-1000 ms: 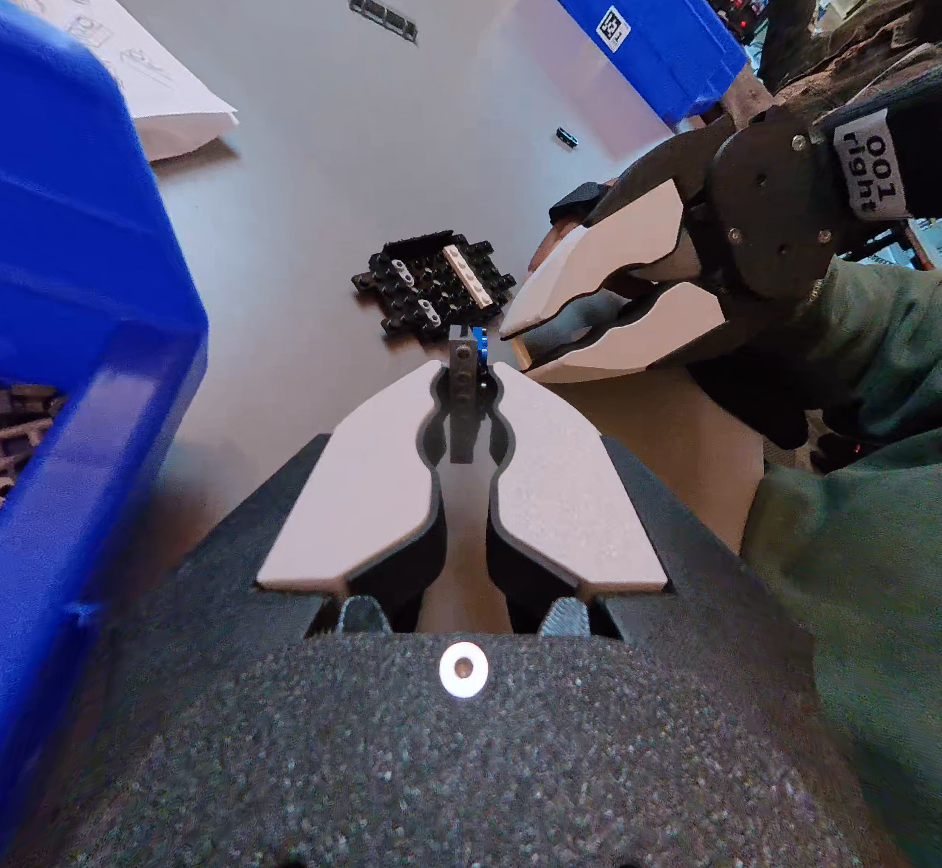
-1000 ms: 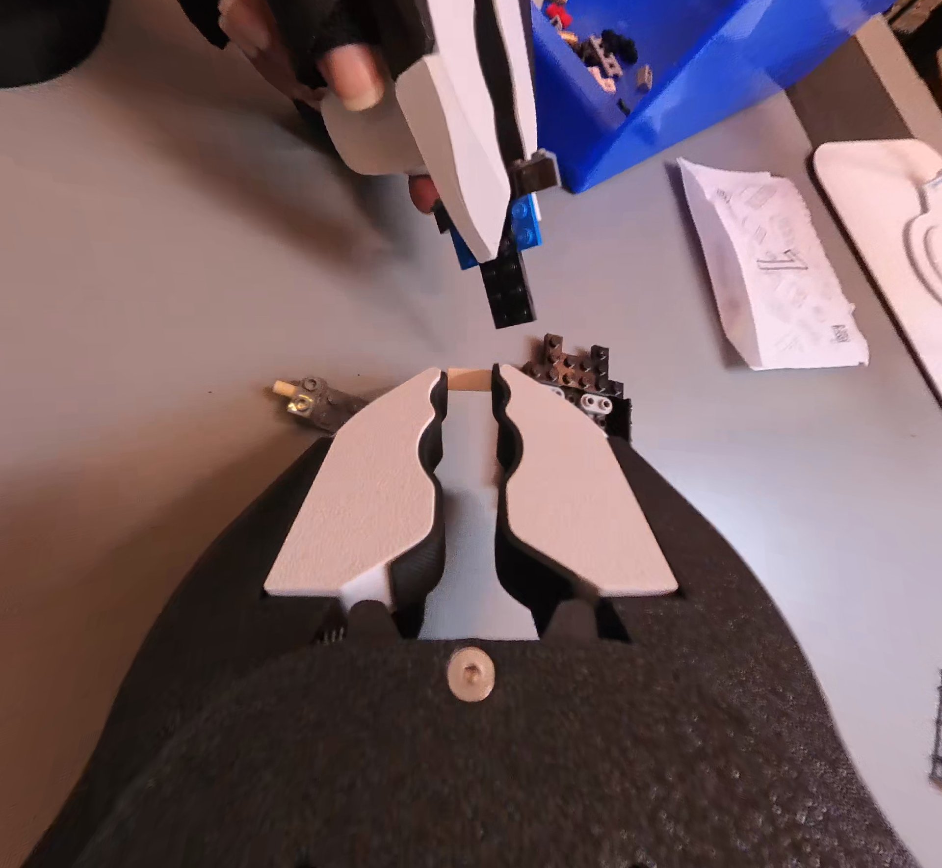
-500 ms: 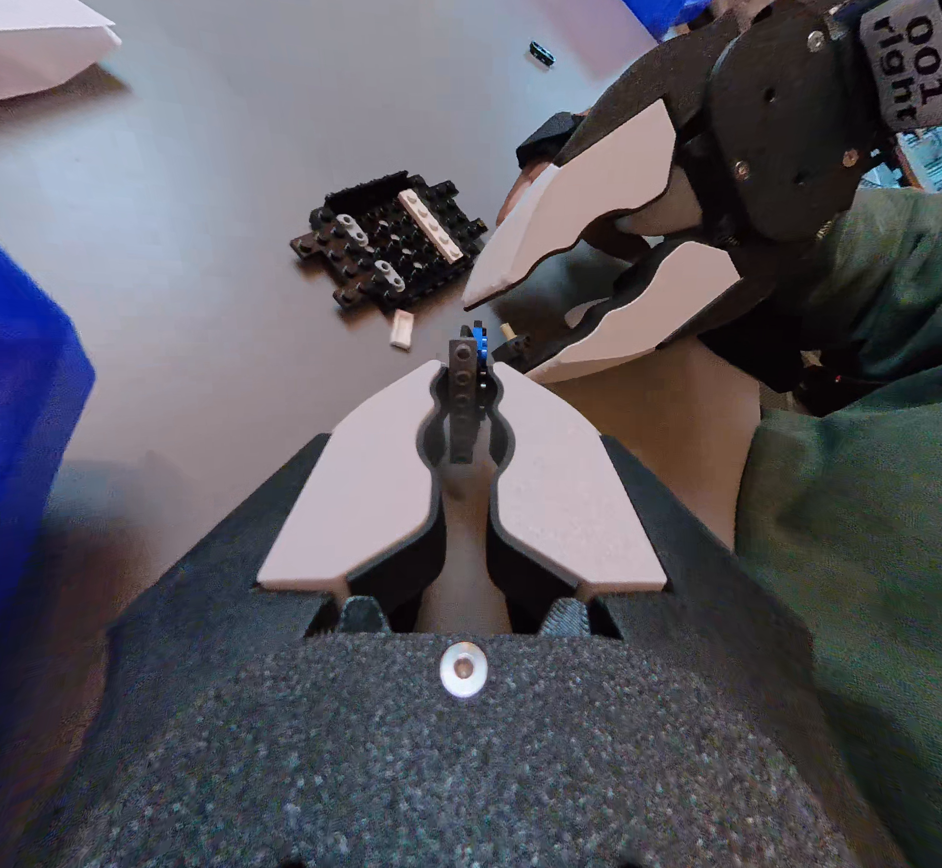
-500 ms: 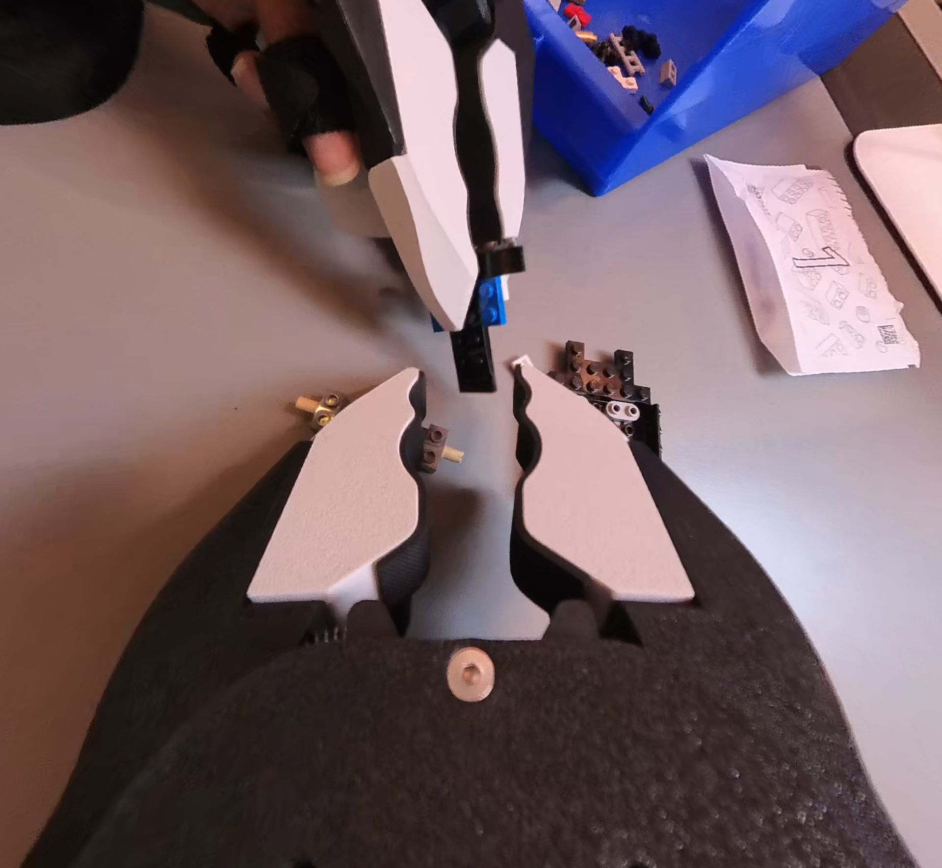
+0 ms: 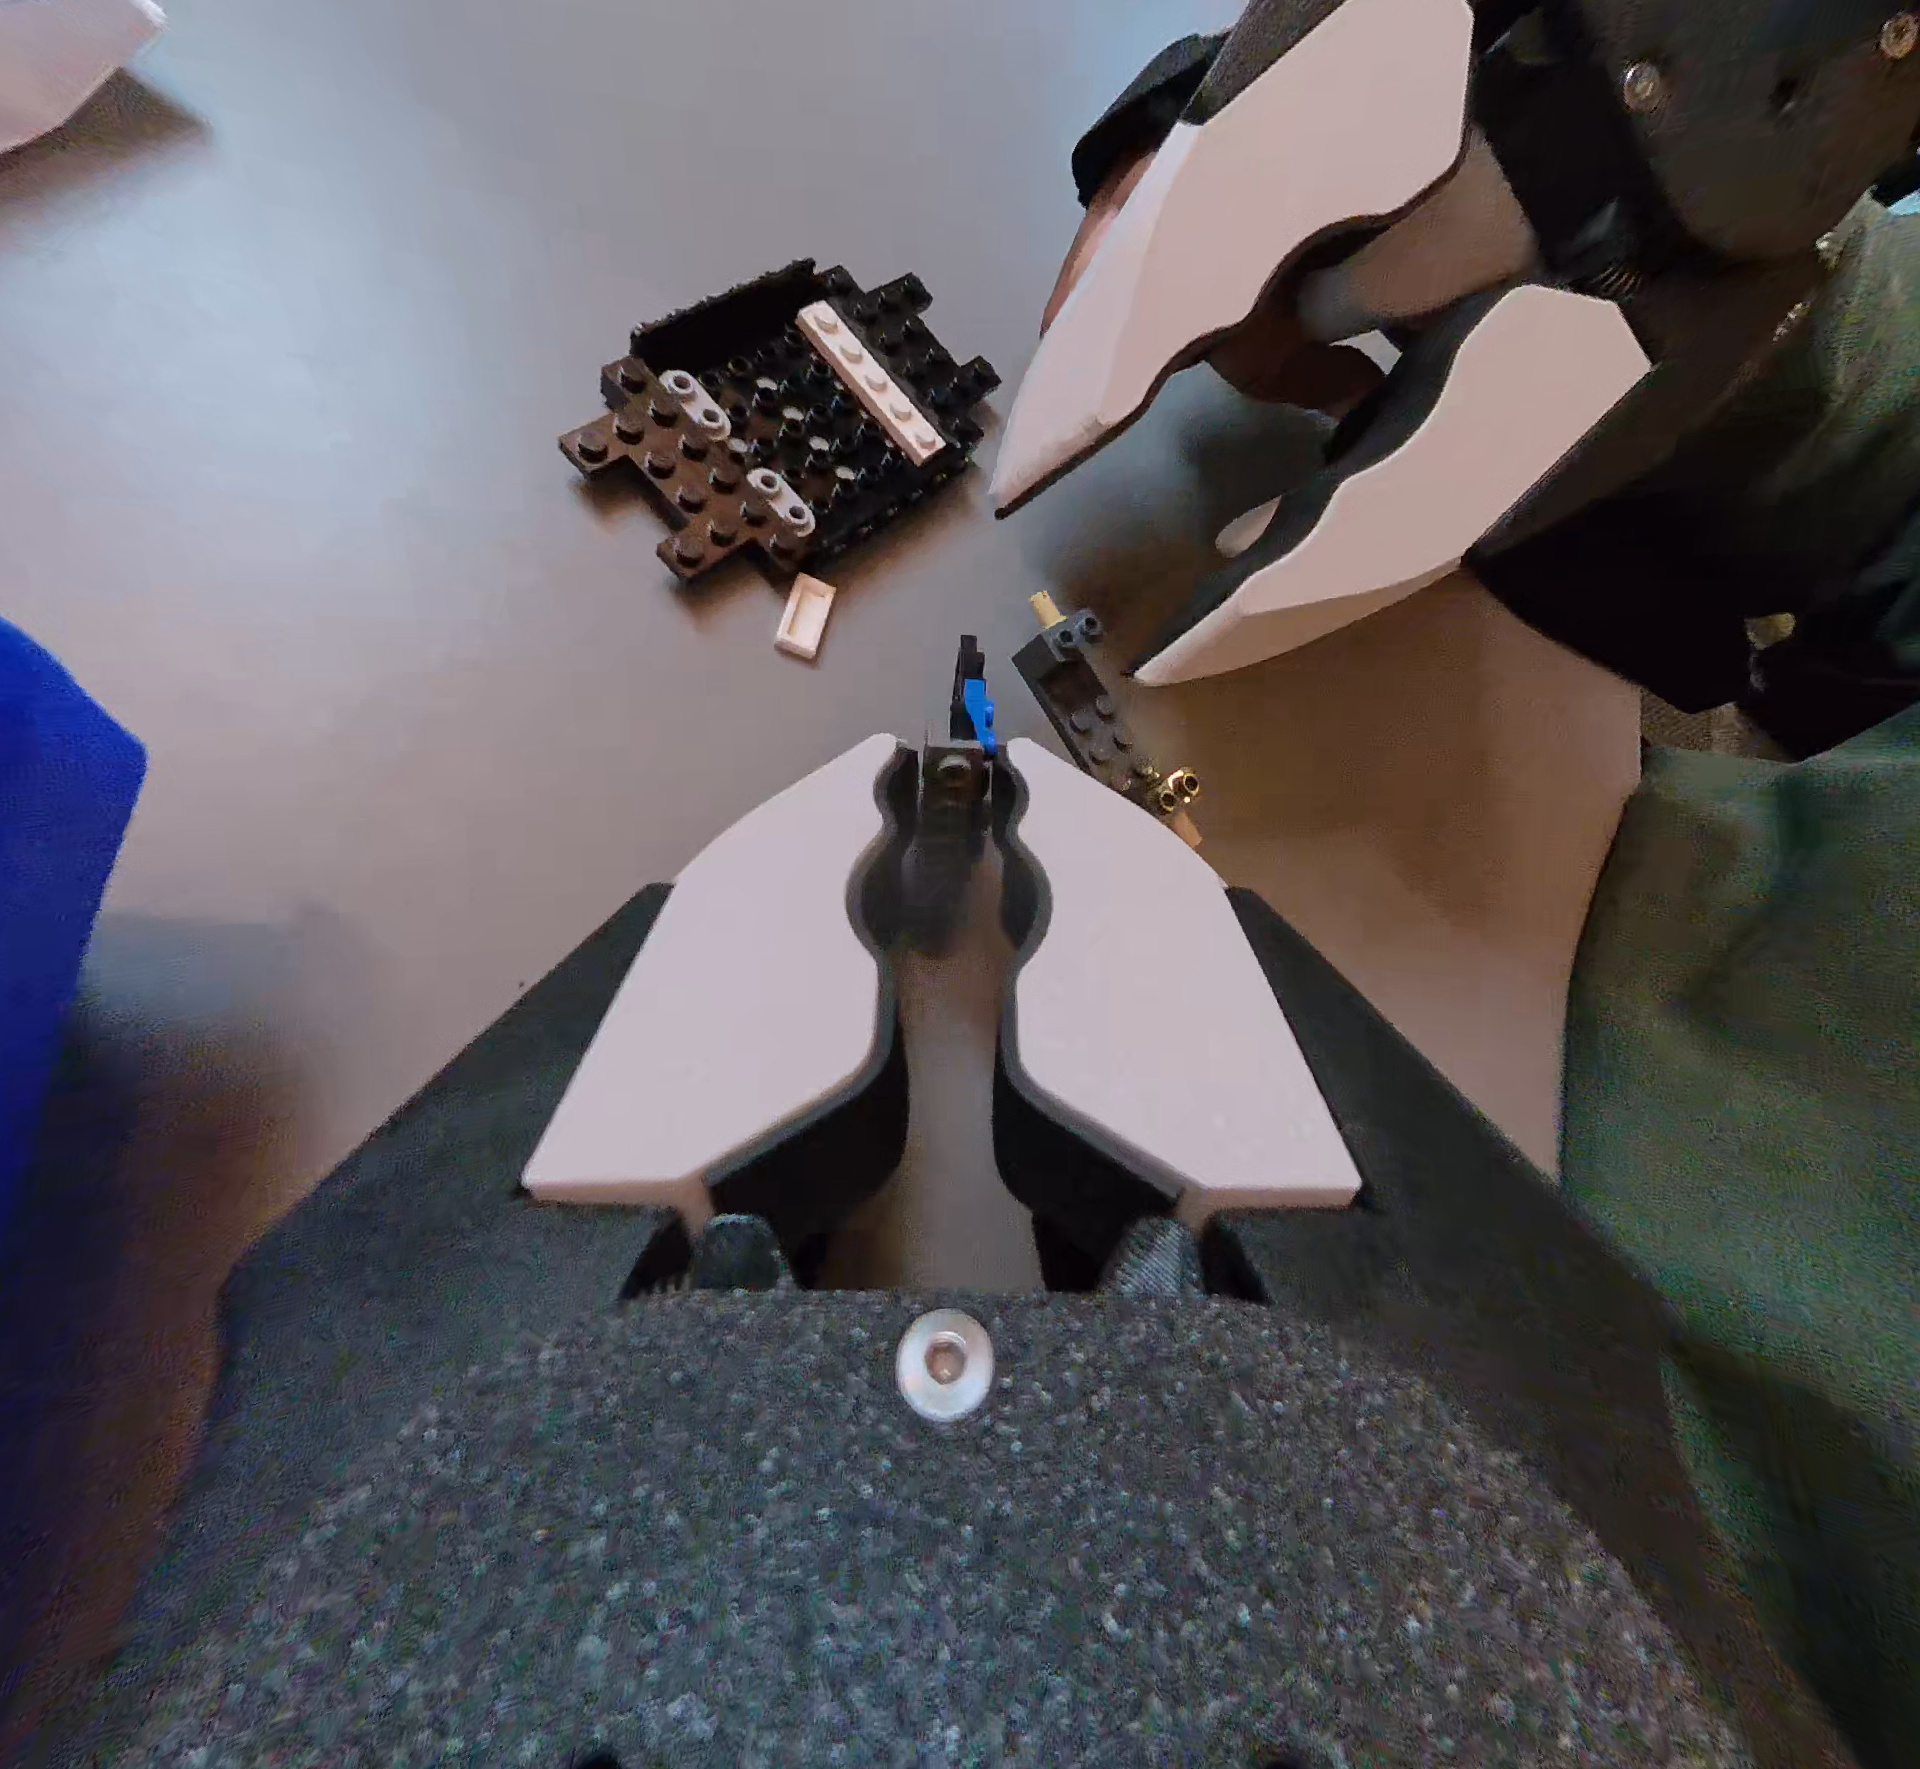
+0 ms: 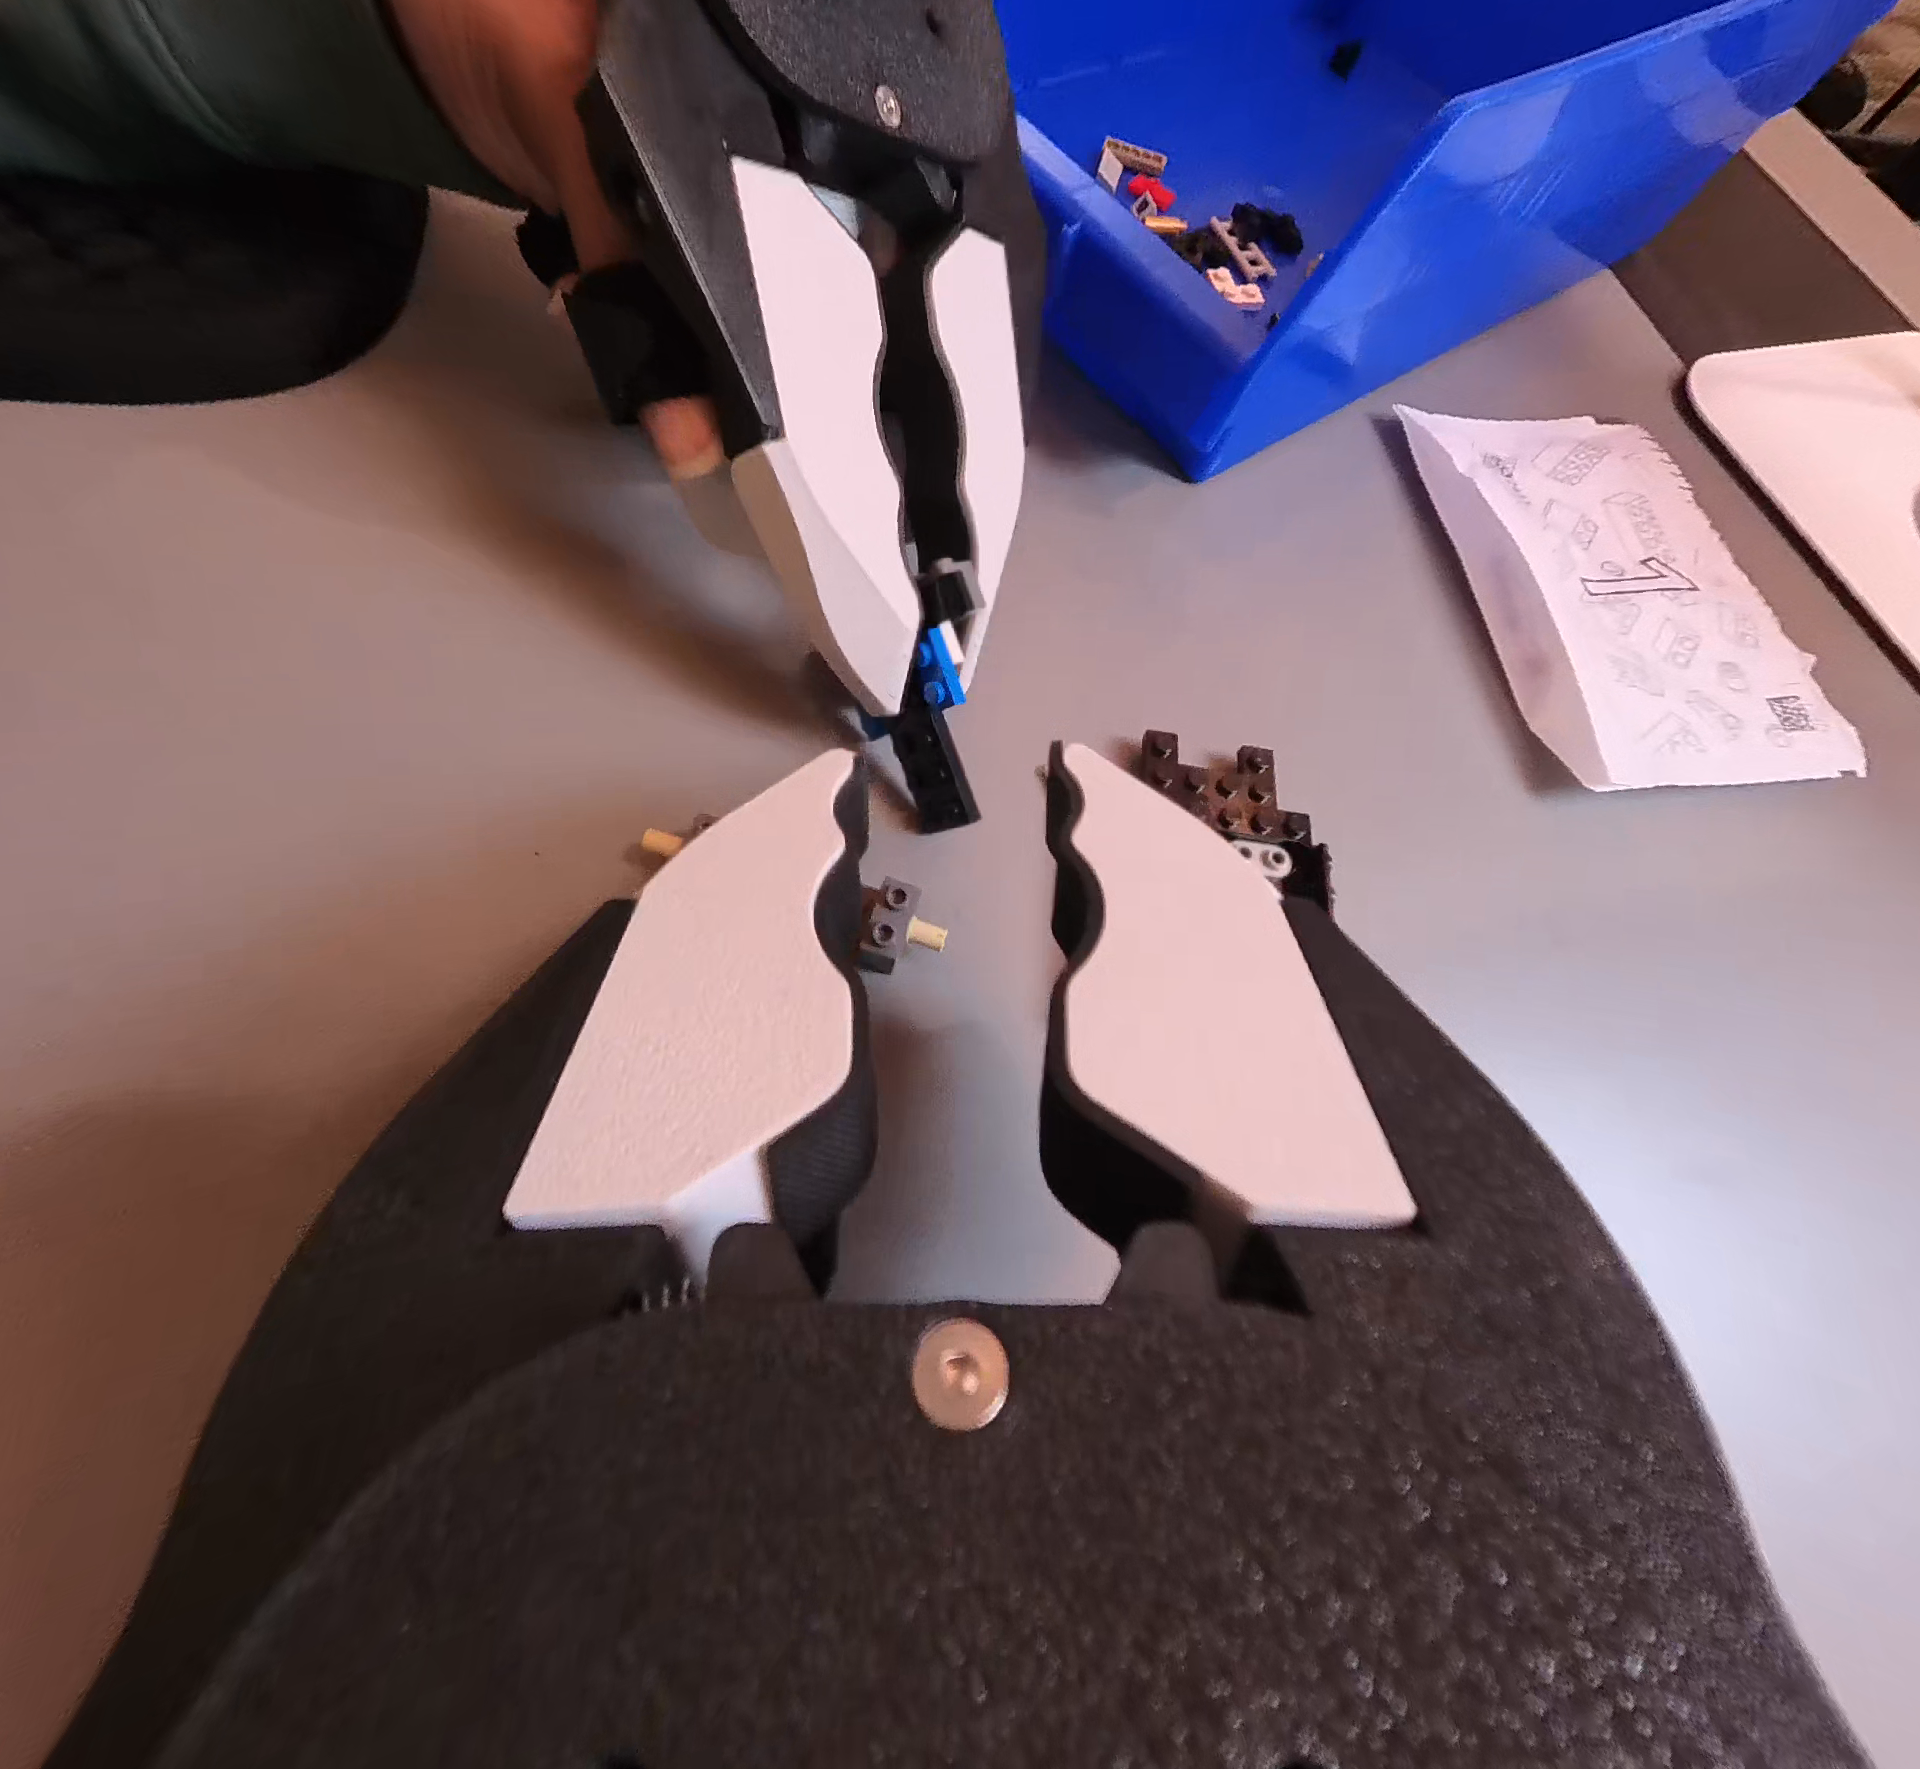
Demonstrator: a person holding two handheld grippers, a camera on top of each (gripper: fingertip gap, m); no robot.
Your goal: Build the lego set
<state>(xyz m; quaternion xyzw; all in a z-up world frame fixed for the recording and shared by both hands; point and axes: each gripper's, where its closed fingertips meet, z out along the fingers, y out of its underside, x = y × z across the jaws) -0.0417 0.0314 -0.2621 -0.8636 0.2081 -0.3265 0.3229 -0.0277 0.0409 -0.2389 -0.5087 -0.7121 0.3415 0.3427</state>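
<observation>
My left gripper [image 5: 961,748] is shut on a small brick assembly [image 5: 971,696] of black, blue and grey parts. In the right wrist view the left gripper [image 6: 930,670] points down and the assembly's black plate [image 6: 940,774] hangs just above the table, right before my right gripper's fingertips. My right gripper [image 6: 954,763] is open and empty. It also shows in the left wrist view [image 5: 1068,592] at the upper right. A grey brick piece with tan pins [image 6: 894,924] lies on the table between the right fingers, close to the left one; it also shows in the left wrist view [image 5: 1091,711].
A black studded plate build [image 5: 790,431] with light grey parts lies on the grey table, a small tan tile [image 5: 805,628] beside it. A blue bin [image 6: 1455,161] with loose bricks stands behind. A printed paper sheet [image 6: 1621,597] and a white board [image 6: 1829,472] lie right. The grippers are tip to tip, or close to it.
My right gripper has opened wide; the tan tile that was at its tips now lies on the table. My left gripper has come lower and nearer with the brick assembly.
</observation>
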